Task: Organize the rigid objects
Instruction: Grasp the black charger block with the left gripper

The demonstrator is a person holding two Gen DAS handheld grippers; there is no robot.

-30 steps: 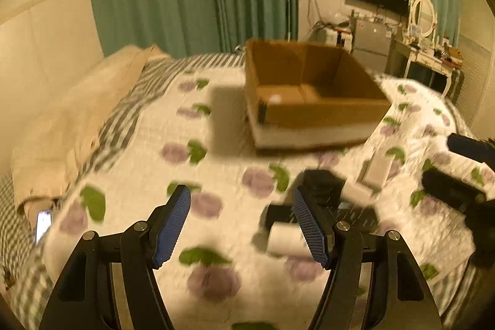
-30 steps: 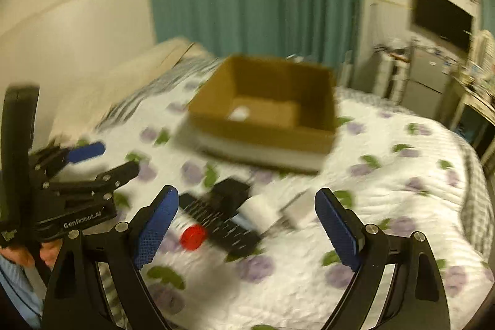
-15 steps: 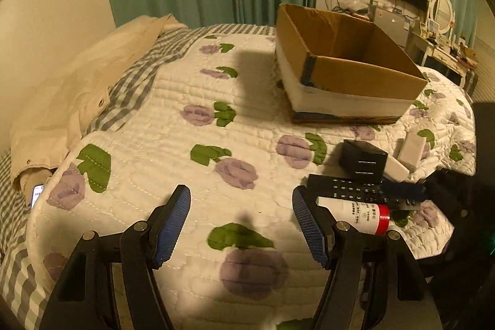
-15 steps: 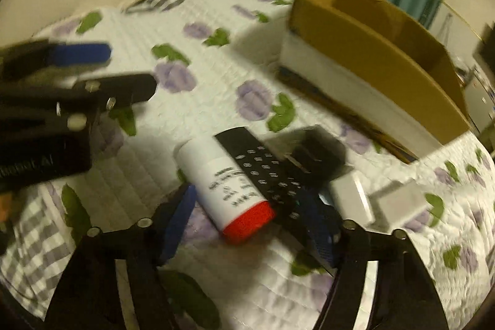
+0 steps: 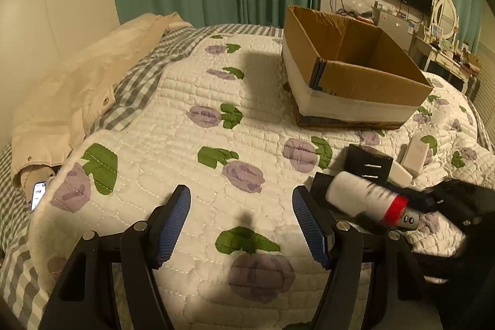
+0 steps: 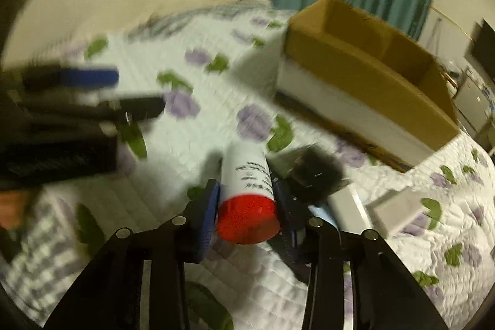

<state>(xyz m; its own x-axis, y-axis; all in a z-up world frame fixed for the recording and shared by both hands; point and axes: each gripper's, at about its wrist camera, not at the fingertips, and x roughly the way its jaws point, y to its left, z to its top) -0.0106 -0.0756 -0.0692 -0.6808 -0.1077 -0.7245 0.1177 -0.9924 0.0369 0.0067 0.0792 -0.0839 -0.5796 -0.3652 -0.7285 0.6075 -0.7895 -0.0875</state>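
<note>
Down at the bottom middle of the right wrist view, the right gripper (image 6: pixel 246 206) is clamped on the white bottle (image 6: pixel 246 175) with the red cap, so pickup looks done. Left gripper (image 5: pixel 241 225) hangs open over the quilt (image 5: pixel 185 144). Next move, I'd guess: carry it to the cardboard box (image 6: pixel 365 73) upper right, which looks empty.

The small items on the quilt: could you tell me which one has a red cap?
The white bottle, lying on its side, clamped between the right gripper's fingers. The black block and white boxes beside it have no cap at all.
</note>
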